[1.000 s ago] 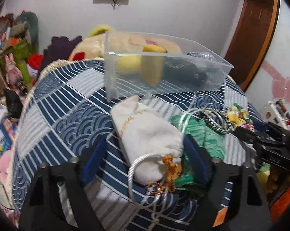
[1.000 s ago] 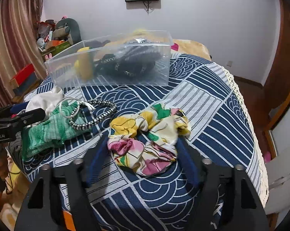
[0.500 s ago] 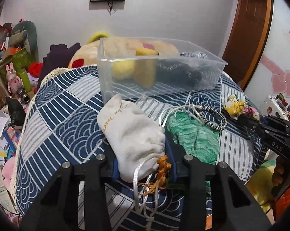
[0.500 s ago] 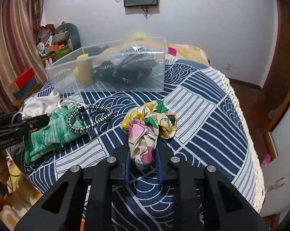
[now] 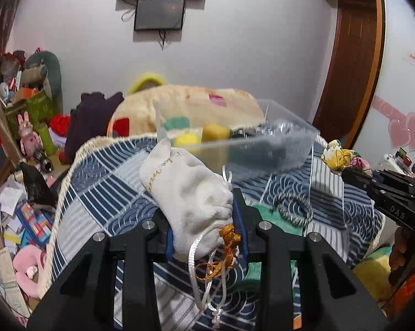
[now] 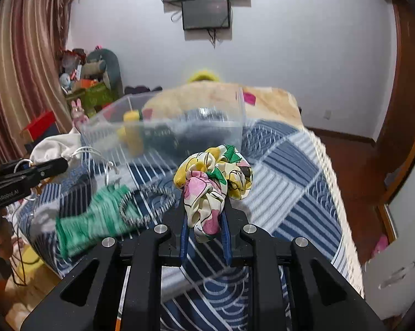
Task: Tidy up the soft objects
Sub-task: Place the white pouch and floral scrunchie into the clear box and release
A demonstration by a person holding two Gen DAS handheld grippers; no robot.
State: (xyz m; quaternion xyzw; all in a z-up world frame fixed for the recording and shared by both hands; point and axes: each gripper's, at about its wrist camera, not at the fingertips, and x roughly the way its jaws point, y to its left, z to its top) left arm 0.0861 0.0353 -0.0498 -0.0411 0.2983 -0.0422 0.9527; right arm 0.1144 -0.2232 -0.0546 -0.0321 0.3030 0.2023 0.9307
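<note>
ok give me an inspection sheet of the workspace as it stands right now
surface: bed with blue and white patterned bedspread, fringed edge.
job's things: white drawstring pouch and floral scrunchie, both lifted; green knit cloth and beaded bracelet lie on the bedspread; clear plastic bin behind them holds yellow and dark items.
clutter: toys, boxes and papers on the floor beside the bed.
grippers: left claw shut on the white drawstring pouch; right claw shut on the floral scrunchie.
cables: cords hang below the wall screens.
surroundings: white wall, striped curtain, wooden door frame, beige blanket.
</note>
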